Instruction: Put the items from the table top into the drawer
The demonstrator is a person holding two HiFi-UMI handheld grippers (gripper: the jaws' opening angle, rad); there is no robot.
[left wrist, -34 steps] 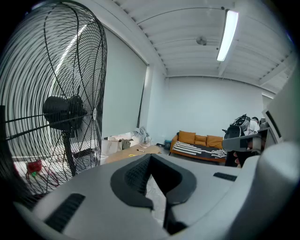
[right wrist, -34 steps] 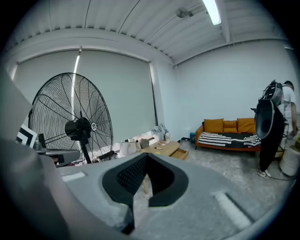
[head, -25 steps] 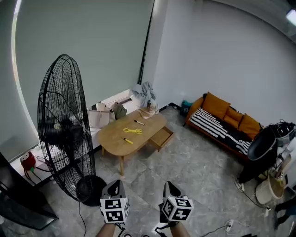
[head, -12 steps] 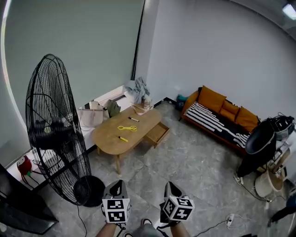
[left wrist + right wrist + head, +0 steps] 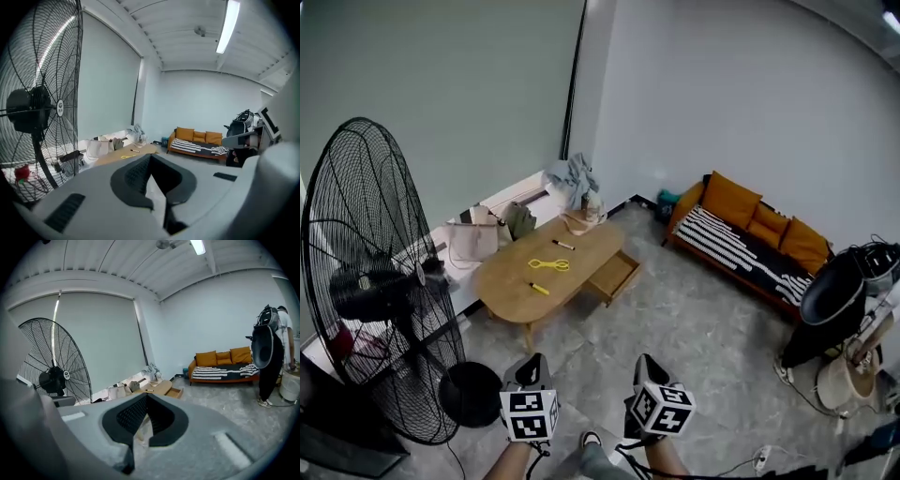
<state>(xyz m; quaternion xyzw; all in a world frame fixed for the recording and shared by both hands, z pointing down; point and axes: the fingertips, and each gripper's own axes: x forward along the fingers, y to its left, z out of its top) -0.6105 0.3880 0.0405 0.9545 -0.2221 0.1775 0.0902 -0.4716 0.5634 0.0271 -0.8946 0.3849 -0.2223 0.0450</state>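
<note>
Both grippers are clenched and empty low in the head view, the left gripper [image 5: 532, 367] beside the right gripper [image 5: 647, 367], and the frame's edge cuts off the hands holding them. The wooden table [image 5: 502, 274] stands well apart across the floor, its drawer [image 5: 614, 275] open. On top lie a yellow looped item [image 5: 546, 264], a yellow stick [image 5: 539, 289] and a dark stick [image 5: 562, 246], all too small to identify.

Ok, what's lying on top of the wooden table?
Three small things show: a yellow looped cord, a short yellow marker and a dark pen. A tan bag at the far end of the table hides whatever lies behind it.
</note>
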